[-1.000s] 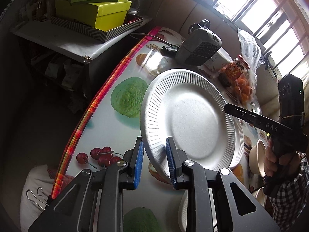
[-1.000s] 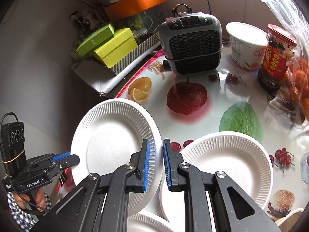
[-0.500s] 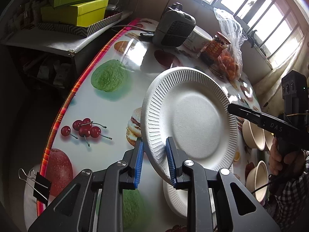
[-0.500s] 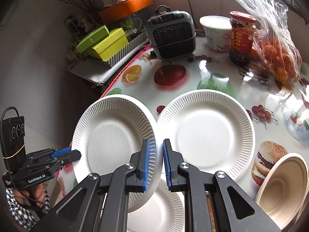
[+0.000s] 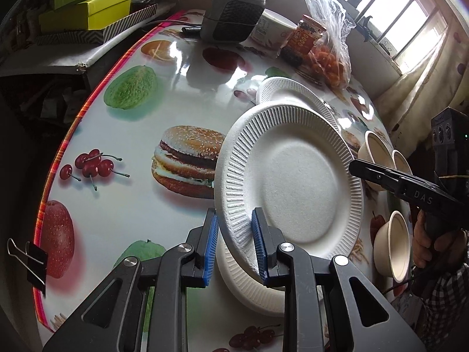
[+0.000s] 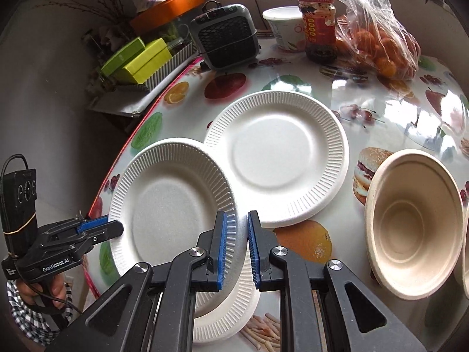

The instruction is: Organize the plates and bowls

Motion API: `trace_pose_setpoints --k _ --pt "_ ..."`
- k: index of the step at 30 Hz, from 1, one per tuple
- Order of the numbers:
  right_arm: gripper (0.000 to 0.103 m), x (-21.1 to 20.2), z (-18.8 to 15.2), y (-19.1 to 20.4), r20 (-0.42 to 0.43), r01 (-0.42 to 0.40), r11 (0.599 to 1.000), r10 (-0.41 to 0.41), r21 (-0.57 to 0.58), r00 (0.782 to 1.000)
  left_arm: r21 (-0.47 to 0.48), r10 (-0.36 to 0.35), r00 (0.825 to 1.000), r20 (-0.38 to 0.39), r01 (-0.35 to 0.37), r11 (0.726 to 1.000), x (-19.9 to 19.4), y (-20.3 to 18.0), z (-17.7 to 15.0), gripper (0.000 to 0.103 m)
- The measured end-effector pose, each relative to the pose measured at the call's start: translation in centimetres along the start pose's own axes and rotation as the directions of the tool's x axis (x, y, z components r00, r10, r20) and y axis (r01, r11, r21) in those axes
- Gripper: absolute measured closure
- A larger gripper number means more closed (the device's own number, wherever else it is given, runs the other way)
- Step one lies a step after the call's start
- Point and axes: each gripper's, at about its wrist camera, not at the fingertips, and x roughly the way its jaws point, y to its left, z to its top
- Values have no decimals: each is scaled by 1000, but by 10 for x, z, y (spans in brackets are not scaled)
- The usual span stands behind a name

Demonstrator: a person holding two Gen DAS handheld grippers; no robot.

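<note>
1. While the round white ribbed paper plate [image 5: 293, 182] is carried by both grippers together, it has been brought back from the far end of the fruit-printed table [image 5: 117, 205], where the grey fan heater [image 6: 225, 38] stands, toward the near edge.
2. It is now held clear of the table, directly over a second white paper plate [image 5: 249, 290] lying flat by the near edge, close to the red-striped side edge.
3. The left gripper [image 5: 234, 215] is clamped on the rim of the carried plate, its blue pads pinching the ribbed border.
4. The right gripper [image 6: 236, 214] is closed tight on the opposite rim of the same plate.
5. What this means: stacking is judged close at hand, since the carried plate is lined up roughly over the lower one and only has to be lowered and let go.
6. A third white paper plate [image 6: 278, 161] is left flat further in from the edge, just beside the pair, and the beige fibre bowls [image 6: 410, 223] are not yet gathered.
7. Being round, the carried plate has no long axis; the line between the two grips is taken as its reference, running roughly along the near edge.
8. Its hollow face is turned upward, and the plate is tilted rather than level.
</note>
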Motion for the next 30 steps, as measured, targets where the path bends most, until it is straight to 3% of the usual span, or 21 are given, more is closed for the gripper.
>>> trace_pose_setpoints --k 15,30 --pt "89 11 -34 -12 -61 7 999 -5 33 998 31 20 997 -68 -18 999 17 -5 -15 79" --pt "89 10 -39 -10 -88 5 1000 -4 13 996 30 30 996 -89 -28 999 18 -4 -18 79"
